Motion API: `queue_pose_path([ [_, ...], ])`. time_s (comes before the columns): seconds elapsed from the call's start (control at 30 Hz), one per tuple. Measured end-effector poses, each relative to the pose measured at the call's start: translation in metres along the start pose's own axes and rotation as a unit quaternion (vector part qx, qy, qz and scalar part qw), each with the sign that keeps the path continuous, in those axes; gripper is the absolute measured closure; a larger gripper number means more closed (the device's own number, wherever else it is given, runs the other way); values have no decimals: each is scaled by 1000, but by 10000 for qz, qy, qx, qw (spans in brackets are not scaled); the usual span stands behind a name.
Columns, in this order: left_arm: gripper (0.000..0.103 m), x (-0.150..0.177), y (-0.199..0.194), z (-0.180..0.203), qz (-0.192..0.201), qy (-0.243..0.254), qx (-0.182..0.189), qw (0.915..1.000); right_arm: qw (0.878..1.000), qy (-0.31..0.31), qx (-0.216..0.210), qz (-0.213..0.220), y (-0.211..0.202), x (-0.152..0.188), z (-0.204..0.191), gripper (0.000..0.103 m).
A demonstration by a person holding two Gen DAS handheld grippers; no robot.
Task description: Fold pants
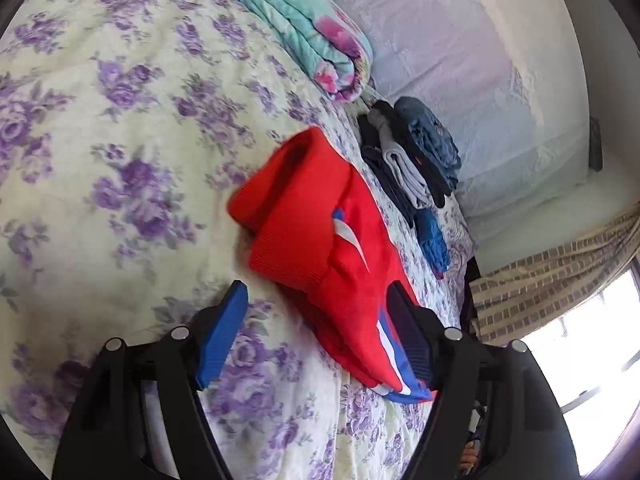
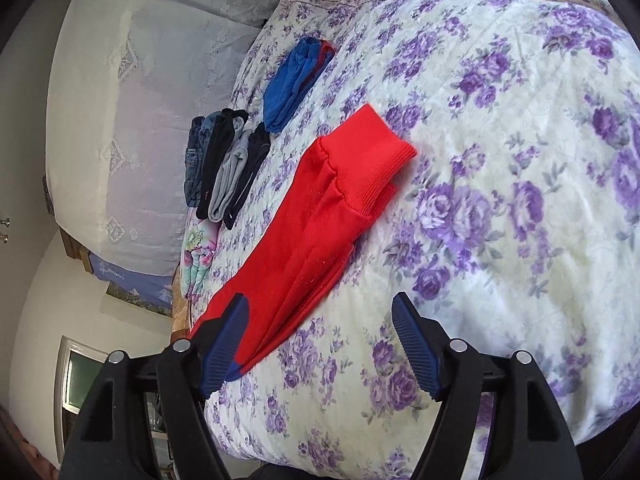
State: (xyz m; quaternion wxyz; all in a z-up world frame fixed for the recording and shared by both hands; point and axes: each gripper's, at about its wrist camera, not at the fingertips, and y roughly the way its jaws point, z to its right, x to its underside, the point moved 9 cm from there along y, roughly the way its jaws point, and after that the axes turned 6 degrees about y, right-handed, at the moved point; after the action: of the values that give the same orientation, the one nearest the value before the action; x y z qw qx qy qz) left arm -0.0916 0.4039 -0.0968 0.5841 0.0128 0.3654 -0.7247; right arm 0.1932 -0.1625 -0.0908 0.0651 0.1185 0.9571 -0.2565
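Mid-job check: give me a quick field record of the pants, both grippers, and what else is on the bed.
pants: red pants, lying folded lengthwise on the floral bedspread, ribbed waistband away from the grippers
left gripper: open, one blue pad beside the striped leg end, not pressing it
right gripper: open, pants' edge beside its left pad, no grip
folded stack: dark, grey and denim garments beyond the pants
blue garment: folded, beside the stack
blanket: folded, teal and pink

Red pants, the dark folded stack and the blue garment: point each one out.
red pants (image 2: 320, 216), right wrist view, mid leg
dark stack (image 2: 228, 168), right wrist view, grey piece
blue garment (image 2: 292, 84), right wrist view, its middle
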Motion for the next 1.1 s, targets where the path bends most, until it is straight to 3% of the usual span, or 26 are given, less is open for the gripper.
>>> queue_pose_path([
  [0.13,24,-18,26,-1,172,-105,-55,9998,9999,46,-87,-114,19,6,-5,29],
  [0.27,24,-39,47,-6,396,-343,-259,9983,9996,231,-148,-1,20,1,-2,29],
  [0.33,33,-43,49,-1,499,-283,-212,9981,9990,382,-219,90,20,-5,0,29],
  [0.37,51,-43,48,-2,541,-309,-190,9979,9986,439,-260,147,20,-8,1,29],
  [0.4,58,-42,47,-4,519,-382,-114,9979,9981,493,-301,197,22,-13,1,29],
  [0.47,60,-39,42,-10,562,-626,39,9965,9976,567,-306,266,28,-21,2,29],
  [0.63,62,-35,29,-6,683,-627,10,9957,9982,388,-10,466,48,-43,-4,29],
  [0.67,62,-36,26,-5,704,-696,67,9951,9983,299,73,494,51,-46,-6,34],
  [0.7,63,-38,22,-2,735,-727,110,9946,9985,169,143,508,54,-49,-10,51],
  [0.73,63,-39,18,1,774,-708,114,9944,9982,18,169,566,53,-54,-15,59],
  [0.77,64,-40,11,5,824,-687,119,9942,9981,-82,93,608,51,-58,-22,75],
  [0.83,66,-37,-2,13,876,-688,180,9936,9977,-214,-83,636,42,-64,-36,78],
  [0.93,72,-27,-16,14,943,-524,81,9941,9969,-518,45,598,38,-62,-40,79],
  [1.03,73,-6,-14,-16,824,-866,-106,9928,9983,-166,326,448,44,-58,-1,79],
  [1.1,72,2,-10,-38,769,-1066,-173,9912,9992,-15,280,287,50,-56,19,82],
])
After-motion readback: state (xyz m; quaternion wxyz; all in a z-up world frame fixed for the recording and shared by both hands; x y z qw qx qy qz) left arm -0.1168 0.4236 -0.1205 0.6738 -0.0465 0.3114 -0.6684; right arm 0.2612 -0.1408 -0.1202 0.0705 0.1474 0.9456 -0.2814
